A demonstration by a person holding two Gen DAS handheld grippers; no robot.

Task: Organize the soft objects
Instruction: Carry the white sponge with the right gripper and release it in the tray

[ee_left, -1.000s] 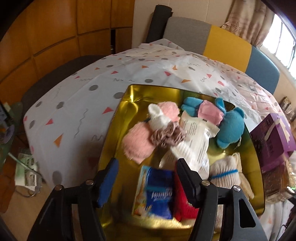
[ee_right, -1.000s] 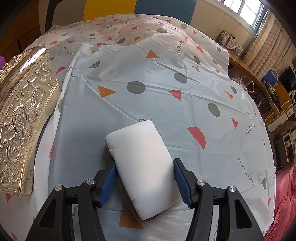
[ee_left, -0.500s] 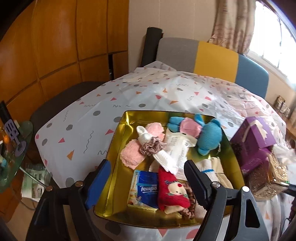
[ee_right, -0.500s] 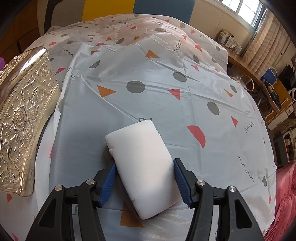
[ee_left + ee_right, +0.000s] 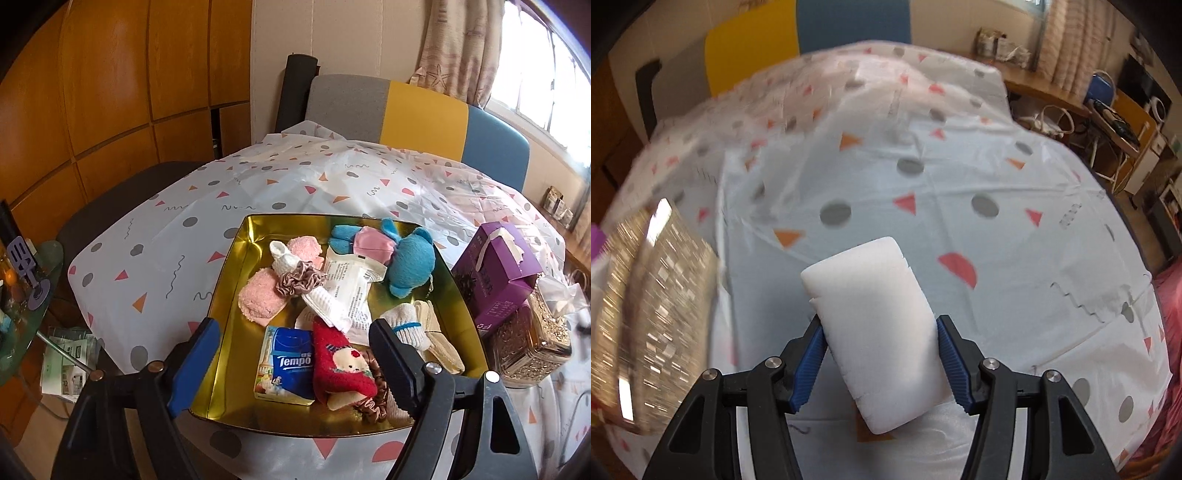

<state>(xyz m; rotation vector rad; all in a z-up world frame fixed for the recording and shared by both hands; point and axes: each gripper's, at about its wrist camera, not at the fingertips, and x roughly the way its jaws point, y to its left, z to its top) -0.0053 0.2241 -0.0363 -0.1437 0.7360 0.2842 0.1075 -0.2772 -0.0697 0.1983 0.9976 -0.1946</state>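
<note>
A gold tray (image 5: 236,254) on the patterned tablecloth holds soft things: a blue plush toy (image 5: 410,262), pink socks (image 5: 260,301), a red sock with a face (image 5: 340,365), a Tempo tissue pack (image 5: 288,365), white packets (image 5: 351,288), cream socks (image 5: 436,336) and scrunchies. My left gripper (image 5: 291,354) is open and empty, raised above the tray's near edge. My right gripper (image 5: 881,350) is shut on a white sponge block (image 5: 875,317), held above the tablecloth.
A purple box (image 5: 495,273) and an ornate gold tissue box (image 5: 532,343) stand right of the tray; the gold box also shows blurred in the right wrist view (image 5: 653,295). A chair stands behind the table. A glass side table (image 5: 22,295) is at left.
My left gripper has lifted and pulled back from the tray, still open. My right gripper has risen and swung with the sponge; its view is now blurred.
</note>
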